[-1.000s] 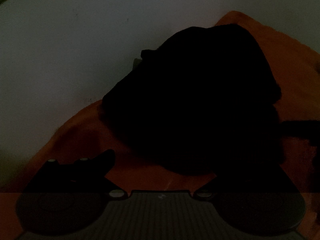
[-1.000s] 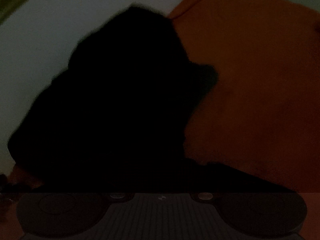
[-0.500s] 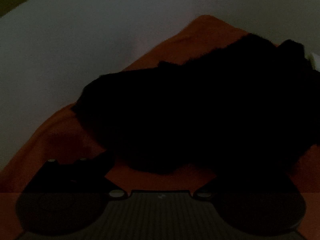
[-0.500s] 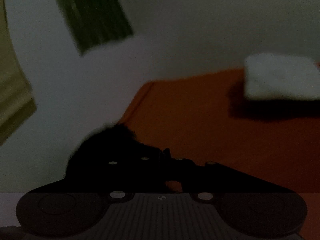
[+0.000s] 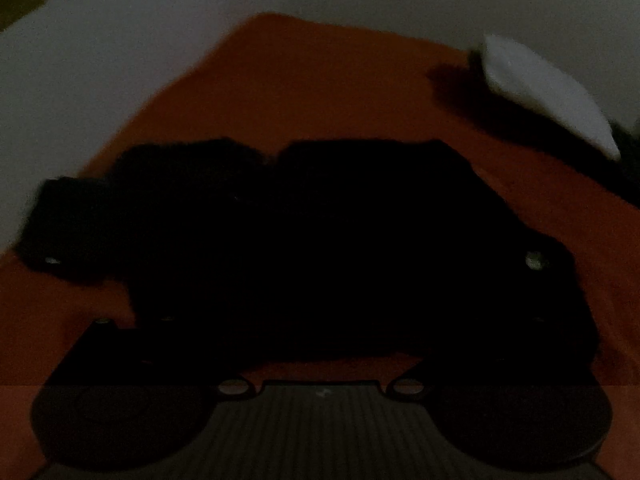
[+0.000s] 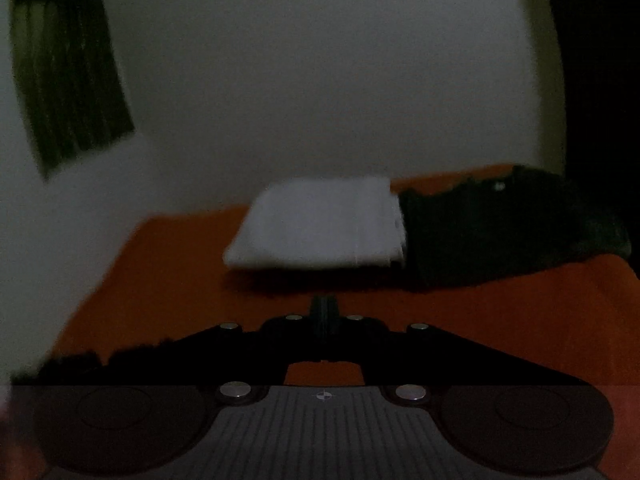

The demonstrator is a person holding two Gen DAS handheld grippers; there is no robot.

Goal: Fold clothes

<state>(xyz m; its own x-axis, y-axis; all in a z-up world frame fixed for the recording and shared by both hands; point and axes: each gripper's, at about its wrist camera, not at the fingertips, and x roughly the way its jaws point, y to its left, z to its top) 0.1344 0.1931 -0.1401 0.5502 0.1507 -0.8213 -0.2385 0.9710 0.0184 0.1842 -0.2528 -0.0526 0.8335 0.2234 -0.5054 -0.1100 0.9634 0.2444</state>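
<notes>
Since the earlier frames, the black garment point(image 5: 304, 248) is seen spread wide and low across the orange cover point(image 5: 328, 92), where a second ago it was bunched in a tall heap close before both cameras. In the right wrist view the heap is gone from in front of the right claw point(image 6: 325, 312), and a folded white cloth point(image 6: 320, 224) is now faced, lying on the orange cover with a dark pile point(image 6: 500, 228) touching its right edge. The right claw's fingers are pressed together, nothing being gripped between them. In the left wrist view the garment fills the middle of the picture and hides the fingertips of the left claw point(image 5: 320, 352); whether its fingers are apart or together cannot be told, nor whether the cloth is held. Small pale buttons or rivets point(image 5: 534, 260) are seen on the garment's right side. The folded white cloth point(image 5: 548, 92) is seen at the upper right of that view, well apart from the garment. A pale wall point(image 6: 320, 80) is seen behind, with a dark green curtain point(image 6: 68, 72) at its upper left. Both pictures are dim and blurred.
</notes>
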